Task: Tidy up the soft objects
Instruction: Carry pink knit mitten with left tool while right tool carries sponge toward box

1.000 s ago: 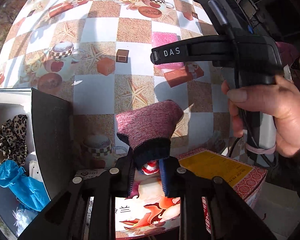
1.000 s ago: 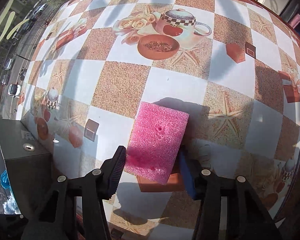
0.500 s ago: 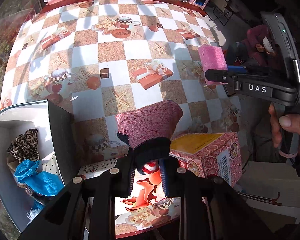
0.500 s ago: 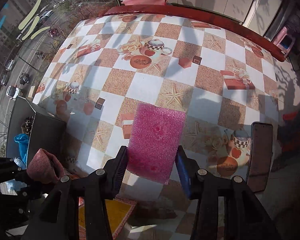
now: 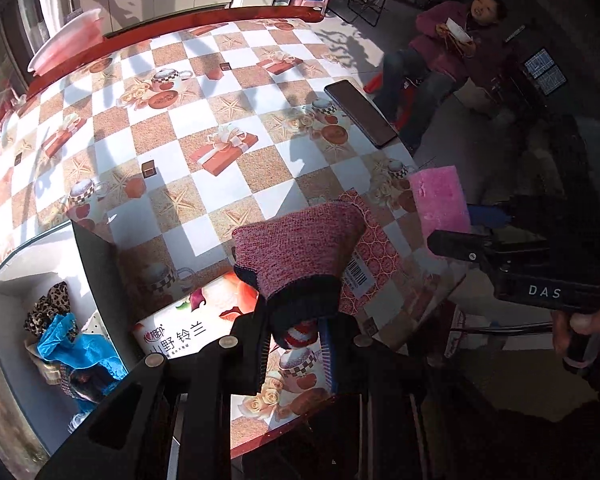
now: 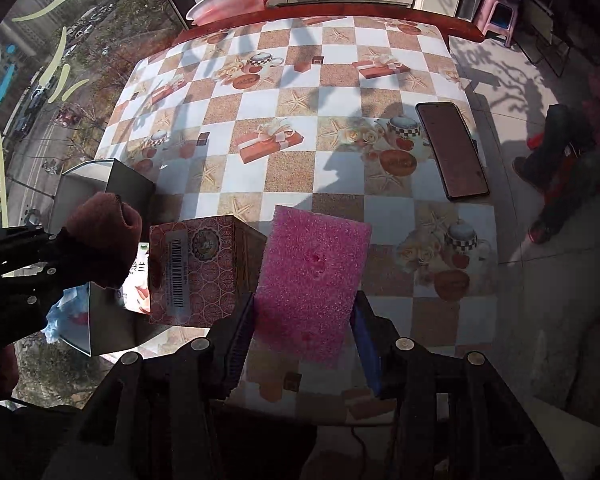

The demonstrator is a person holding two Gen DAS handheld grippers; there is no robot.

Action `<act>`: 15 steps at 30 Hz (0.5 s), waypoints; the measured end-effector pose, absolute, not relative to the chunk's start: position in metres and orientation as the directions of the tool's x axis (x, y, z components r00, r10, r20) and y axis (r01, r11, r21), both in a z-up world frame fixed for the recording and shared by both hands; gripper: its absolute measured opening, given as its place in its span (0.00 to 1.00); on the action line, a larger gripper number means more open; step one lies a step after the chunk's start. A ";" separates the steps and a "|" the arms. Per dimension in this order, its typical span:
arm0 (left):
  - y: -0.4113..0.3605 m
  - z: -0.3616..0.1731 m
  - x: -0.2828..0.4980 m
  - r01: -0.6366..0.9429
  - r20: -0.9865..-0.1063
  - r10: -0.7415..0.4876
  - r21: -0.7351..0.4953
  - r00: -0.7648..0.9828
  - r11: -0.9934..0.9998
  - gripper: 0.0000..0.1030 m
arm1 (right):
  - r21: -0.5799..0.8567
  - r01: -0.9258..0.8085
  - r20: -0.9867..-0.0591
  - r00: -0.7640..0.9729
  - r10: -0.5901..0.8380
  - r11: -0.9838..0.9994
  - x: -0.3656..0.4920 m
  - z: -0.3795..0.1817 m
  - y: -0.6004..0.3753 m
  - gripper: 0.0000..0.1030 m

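Note:
A pink-red knitted sock (image 5: 300, 252) with a dark cuff hangs high above the checkered table (image 5: 172, 120), and my left gripper (image 5: 296, 332) is shut on its cuff. In the right wrist view the same sock (image 6: 104, 240) shows at the far left. My right gripper (image 6: 304, 328) is shut on a pink sponge (image 6: 312, 276), held in the air over the table's near edge. The left wrist view shows that sponge (image 5: 440, 200) at the right. An open dark storage box (image 5: 96, 280) at the left holds leopard-print cloth and a blue bag.
A red patterned carton (image 6: 196, 272) and a tissue pack (image 5: 188, 328) lie under the sock beside the box. A dark phone (image 6: 452, 152) lies near the table's right edge. A pink basin (image 6: 228, 0) stands past the far edge. A person (image 5: 452, 40) sits to the right.
Both grippers have risen, so the table looks smaller. The right gripper lifted the sponge off the table and carried it back toward the near edge. The sock stayed gripped.

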State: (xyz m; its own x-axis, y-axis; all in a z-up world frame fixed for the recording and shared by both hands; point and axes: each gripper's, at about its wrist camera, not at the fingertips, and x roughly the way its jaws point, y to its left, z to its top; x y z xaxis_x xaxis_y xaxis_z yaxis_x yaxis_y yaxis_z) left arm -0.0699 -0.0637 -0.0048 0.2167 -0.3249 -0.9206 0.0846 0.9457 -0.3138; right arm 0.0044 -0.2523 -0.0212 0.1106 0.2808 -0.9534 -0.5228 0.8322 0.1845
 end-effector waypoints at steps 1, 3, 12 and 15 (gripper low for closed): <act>-0.062 -0.005 -0.076 0.084 -0.923 -0.321 -0.310 0.213 0.947 0.23 | 0.197 -0.528 -0.949 0.109 0.297 0.826 -0.003 -0.017 -0.249 0.48; -0.055 -0.007 -0.087 0.071 -0.926 -0.314 -0.306 0.208 0.949 0.23 | 0.230 -0.543 -0.937 0.100 0.334 0.808 -0.016 -0.009 -0.240 0.48; -0.002 -0.014 -0.133 -0.095 -0.933 -0.274 -0.302 0.234 0.948 0.23 | 0.273 -0.673 -0.916 0.036 0.399 0.688 -0.058 0.000 -0.173 0.48; 0.018 -0.018 -0.150 -0.162 -0.939 -0.252 -0.294 0.235 0.942 0.23 | 0.252 -0.727 -0.922 0.021 0.388 0.639 -0.070 -0.002 -0.149 0.48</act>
